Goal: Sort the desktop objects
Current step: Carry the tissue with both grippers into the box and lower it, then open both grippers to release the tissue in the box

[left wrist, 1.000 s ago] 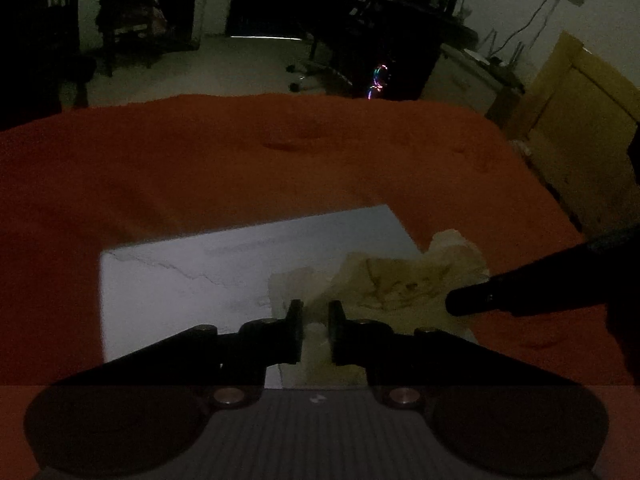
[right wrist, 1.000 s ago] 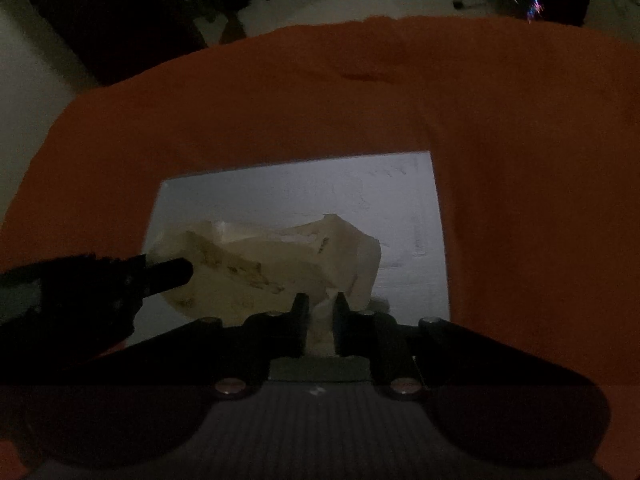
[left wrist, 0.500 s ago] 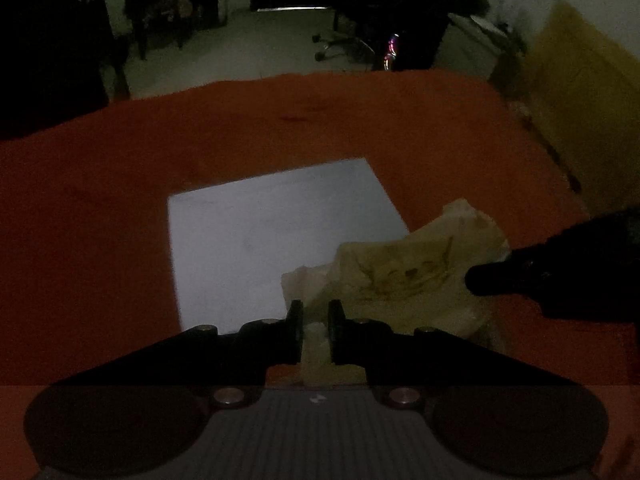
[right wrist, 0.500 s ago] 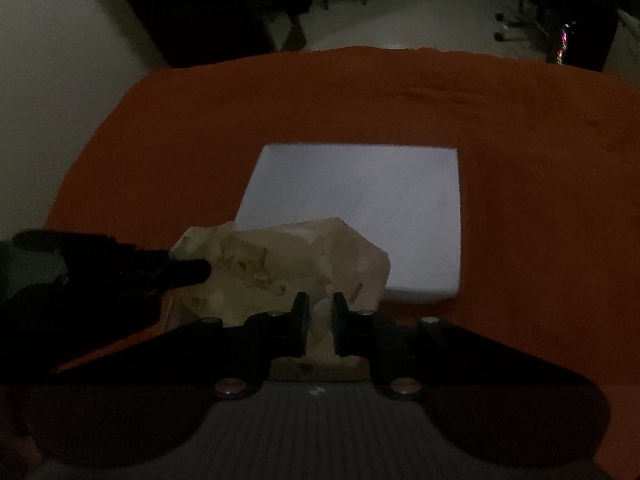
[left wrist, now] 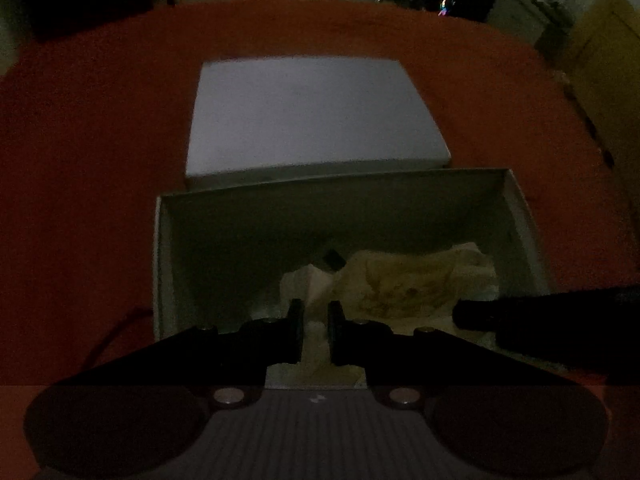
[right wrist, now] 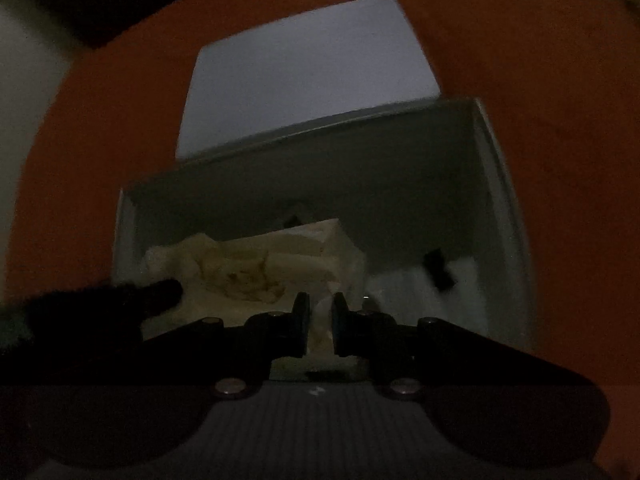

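A crumpled cream paper (left wrist: 408,284) with a brown drawing hangs between both grippers, over the inside of an open white box (left wrist: 160,260). My left gripper (left wrist: 316,320) is shut on its left corner, and the right gripper's dark finger (left wrist: 520,316) reaches in from the right. In the right wrist view my right gripper (right wrist: 320,316) is shut on the right end of the crumpled paper (right wrist: 260,268), with the left gripper's finger (right wrist: 120,300) at the left. A small black object (right wrist: 440,270) lies on something white inside the box (right wrist: 500,200).
A flat white stack of paper (left wrist: 316,116) lies on the orange tablecloth (left wrist: 88,160) just beyond the box. A yellow wooden cabinet (left wrist: 600,60) stands off the table's right side. A thin red cord (left wrist: 112,332) runs left of the box. The room is very dim.
Both grippers carried the crumpled paper off the white stack toward the near side; the open box has come into view under it and the stack lies farther away.
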